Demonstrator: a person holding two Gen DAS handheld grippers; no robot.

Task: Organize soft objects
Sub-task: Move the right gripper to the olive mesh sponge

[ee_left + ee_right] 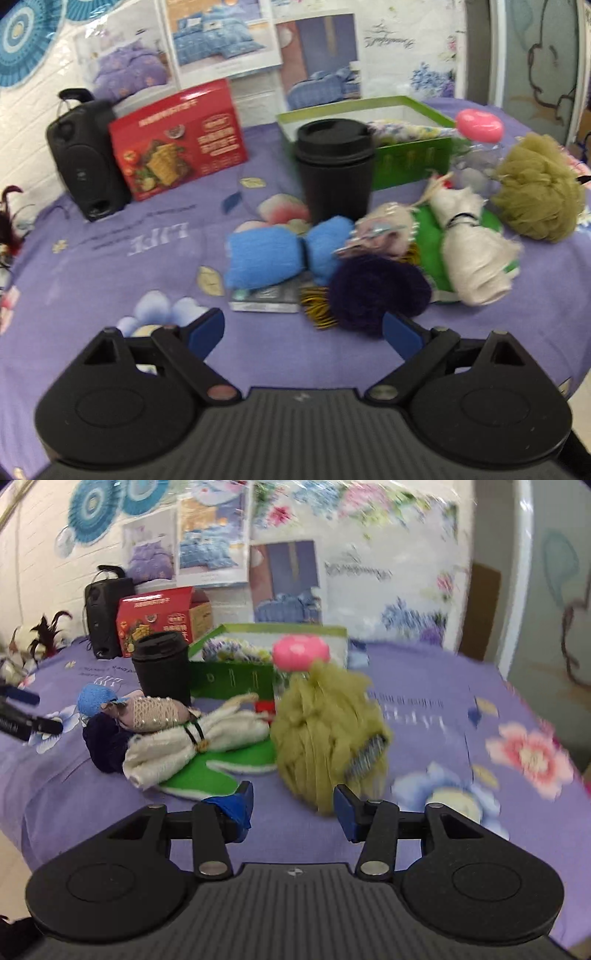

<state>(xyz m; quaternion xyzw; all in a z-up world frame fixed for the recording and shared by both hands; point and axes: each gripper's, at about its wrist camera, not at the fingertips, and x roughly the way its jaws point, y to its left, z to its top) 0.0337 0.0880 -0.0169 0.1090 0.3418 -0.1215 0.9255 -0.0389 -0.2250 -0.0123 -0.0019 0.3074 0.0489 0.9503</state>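
Soft things lie in a pile on the purple bedspread: a blue rolled cloth (269, 254), a dark purple pom-pom (376, 291), a cream rolled towel (472, 251) on a green felt piece (428, 236), and an olive mesh bath puff (535, 184). My left gripper (303, 332) is open and empty just short of the pom-pom. My right gripper (293, 805) is open, its jaws apart just in front of the olive puff (325, 734), not gripping it. The cream towel (192, 742) and pom-pom (105, 742) lie to its left. The green box (240, 675) stands behind.
A green box (410, 162) holding a floral cloth stands behind a black lidded cup (334, 170). A red carton (181, 140) and black speaker (85, 158) stand at the back left. A pink-capped clear bottle (478, 133) stands beside the box.
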